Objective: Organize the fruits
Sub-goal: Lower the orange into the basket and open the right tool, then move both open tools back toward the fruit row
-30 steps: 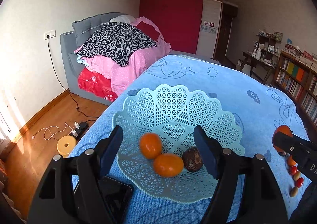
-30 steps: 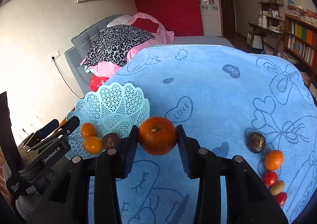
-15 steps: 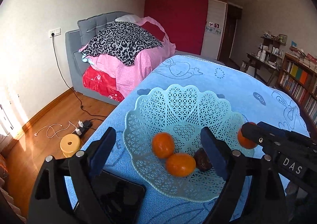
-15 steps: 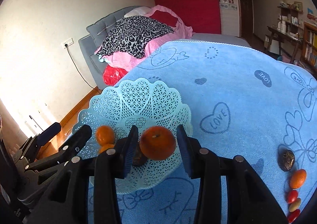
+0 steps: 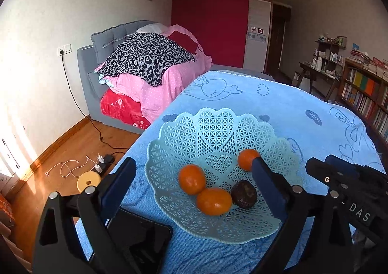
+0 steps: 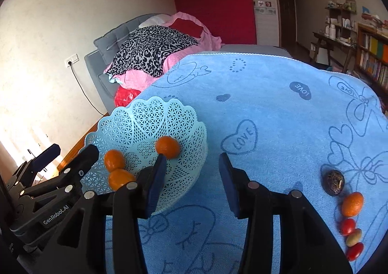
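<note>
A pale blue lattice basket [image 5: 218, 128] sits on the blue cloth. It holds three oranges [image 5: 191, 179] [image 5: 214, 201] [image 5: 247, 159] and a dark brown fruit [image 5: 243, 193]. My left gripper [image 5: 194, 186] is open, its fingers spread either side of the basket's near half, holding nothing. My right gripper [image 6: 194, 183] is open and empty at the basket's [image 6: 150, 118] right rim. An orange [image 6: 167, 147] lies free in the basket just beyond its left finger [image 6: 157, 181]. The dark fruit is hidden in the right wrist view.
At the cloth's right edge lie a dark fruit [image 6: 334, 181], an orange [image 6: 352, 204], two red tomatoes [image 6: 348, 226] and a tan fruit [image 6: 353, 237] in a row. A black phone [image 5: 143, 242] lies left of the basket. The cloth's [image 6: 266, 104] left edge drops to the floor.
My right gripper carried the orange leftward over the basket and opened. The orange now rests in the basket. The left gripper stayed open near the basket.
</note>
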A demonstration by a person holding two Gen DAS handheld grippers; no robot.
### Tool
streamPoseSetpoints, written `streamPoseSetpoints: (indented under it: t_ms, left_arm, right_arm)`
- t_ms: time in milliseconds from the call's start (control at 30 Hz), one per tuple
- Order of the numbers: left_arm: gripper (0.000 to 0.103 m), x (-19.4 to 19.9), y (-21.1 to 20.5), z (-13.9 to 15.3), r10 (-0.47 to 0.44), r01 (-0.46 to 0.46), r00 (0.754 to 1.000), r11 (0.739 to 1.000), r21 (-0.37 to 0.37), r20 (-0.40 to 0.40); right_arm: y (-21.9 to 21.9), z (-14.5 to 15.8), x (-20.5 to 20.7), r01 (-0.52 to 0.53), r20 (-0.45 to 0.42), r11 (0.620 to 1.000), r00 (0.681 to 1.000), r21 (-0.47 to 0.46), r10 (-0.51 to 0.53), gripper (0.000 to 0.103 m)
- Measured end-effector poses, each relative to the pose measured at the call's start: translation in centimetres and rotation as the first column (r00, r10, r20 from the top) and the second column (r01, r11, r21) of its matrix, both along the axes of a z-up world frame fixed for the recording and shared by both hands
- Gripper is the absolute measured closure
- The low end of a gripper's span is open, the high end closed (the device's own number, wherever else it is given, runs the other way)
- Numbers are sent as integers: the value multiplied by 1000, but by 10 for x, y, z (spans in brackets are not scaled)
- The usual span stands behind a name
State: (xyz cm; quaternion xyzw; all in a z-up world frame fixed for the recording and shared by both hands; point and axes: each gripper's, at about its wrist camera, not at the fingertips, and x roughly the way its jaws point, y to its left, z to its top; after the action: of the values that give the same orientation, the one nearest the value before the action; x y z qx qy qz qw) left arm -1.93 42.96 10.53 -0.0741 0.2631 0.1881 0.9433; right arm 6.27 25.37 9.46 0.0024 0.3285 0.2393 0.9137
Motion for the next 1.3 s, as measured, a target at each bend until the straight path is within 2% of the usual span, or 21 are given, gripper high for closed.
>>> streamPoseSetpoints:
  t_ms: [500,567,1300]
  left_arm:
    - [4,-3,-51,21,-105,104,994,992,67,10]
    - [4,-4,-59,22,-122,121,993,990,72,7]
    - [4,-3,-119,20,-249,251,968,963,93,-34]
  right_arm:
    - [-59,4,-16,116,8,992,993,51,-117,54]
    - [-66,3,-18,131,8,990,991,57,-132,51]
    - [-132,-12,-26,235,-27,969,972,77,-233,51]
